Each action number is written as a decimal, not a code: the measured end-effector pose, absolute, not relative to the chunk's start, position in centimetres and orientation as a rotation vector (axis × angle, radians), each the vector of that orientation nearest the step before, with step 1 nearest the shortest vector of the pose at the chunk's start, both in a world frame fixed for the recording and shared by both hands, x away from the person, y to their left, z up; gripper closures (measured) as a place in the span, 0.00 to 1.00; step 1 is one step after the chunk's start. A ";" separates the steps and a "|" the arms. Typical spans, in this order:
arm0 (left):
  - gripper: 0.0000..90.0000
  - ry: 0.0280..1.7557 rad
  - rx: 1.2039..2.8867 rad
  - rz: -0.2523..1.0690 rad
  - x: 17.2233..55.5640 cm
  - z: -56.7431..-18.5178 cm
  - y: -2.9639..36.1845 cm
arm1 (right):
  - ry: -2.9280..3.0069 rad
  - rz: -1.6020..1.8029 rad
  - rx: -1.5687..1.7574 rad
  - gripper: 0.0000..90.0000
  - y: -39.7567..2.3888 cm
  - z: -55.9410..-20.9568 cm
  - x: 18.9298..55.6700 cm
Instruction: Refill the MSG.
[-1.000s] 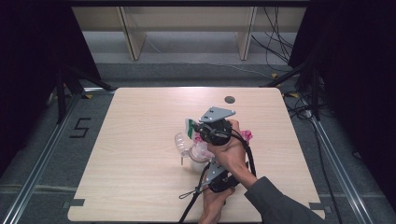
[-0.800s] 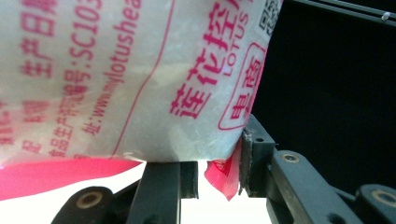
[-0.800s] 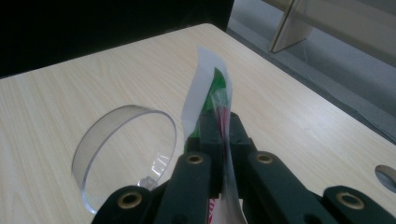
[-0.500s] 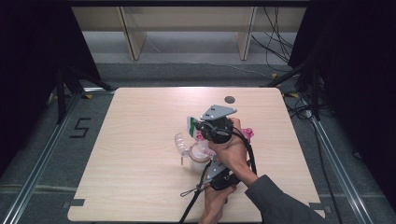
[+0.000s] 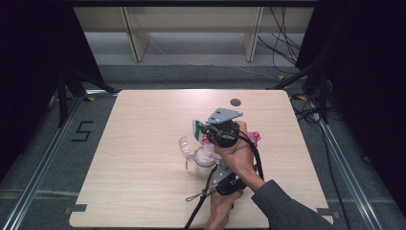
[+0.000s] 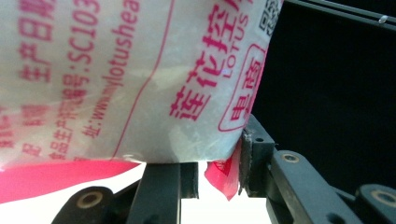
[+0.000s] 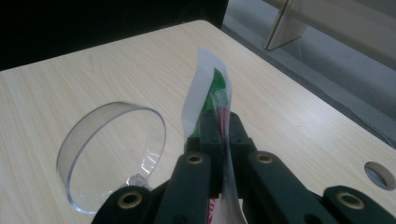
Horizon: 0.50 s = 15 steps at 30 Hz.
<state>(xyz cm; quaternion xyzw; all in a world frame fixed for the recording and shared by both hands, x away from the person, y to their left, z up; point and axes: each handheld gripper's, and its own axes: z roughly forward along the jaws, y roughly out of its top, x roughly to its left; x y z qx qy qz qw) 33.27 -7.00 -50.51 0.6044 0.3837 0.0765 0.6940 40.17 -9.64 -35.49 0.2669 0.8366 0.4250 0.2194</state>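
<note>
While the right gripper [image 7: 223,140] is clamped on a packet's edge [image 7: 205,98] at frame centre, the left gripper [image 6: 217,161] is closed on the printed packet [image 6: 130,79].

The light wooden table [image 5: 143,191] is left bare to the left and far side; mid-table passage is blocked by a clear plastic cup [image 5: 186,144] and a pink-printed white packet [image 5: 207,154].

Pale wood-grain table [image 5: 143,158]; translucent white packet [image 6: 116,79] with red-pink print and a solid red band, green and white at its pinched edge; clear colourless cup [image 7: 107,154]; black gripper jaws; dark grey sleeve [image 5: 287,211].
</note>
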 end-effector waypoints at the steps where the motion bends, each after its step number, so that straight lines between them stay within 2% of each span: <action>1: 0.80 0.835 1.321 0.147 33.4 -50.6 -7.1 | 2.311 1.173 0.738 1.00 -9.5 -35.6 40.2; 15: 0.80 0.828 1.346 0.175 33.4 -50.6 -6.8 | 2.321 1.180 0.740 1.00 -9.3 -35.4 39.9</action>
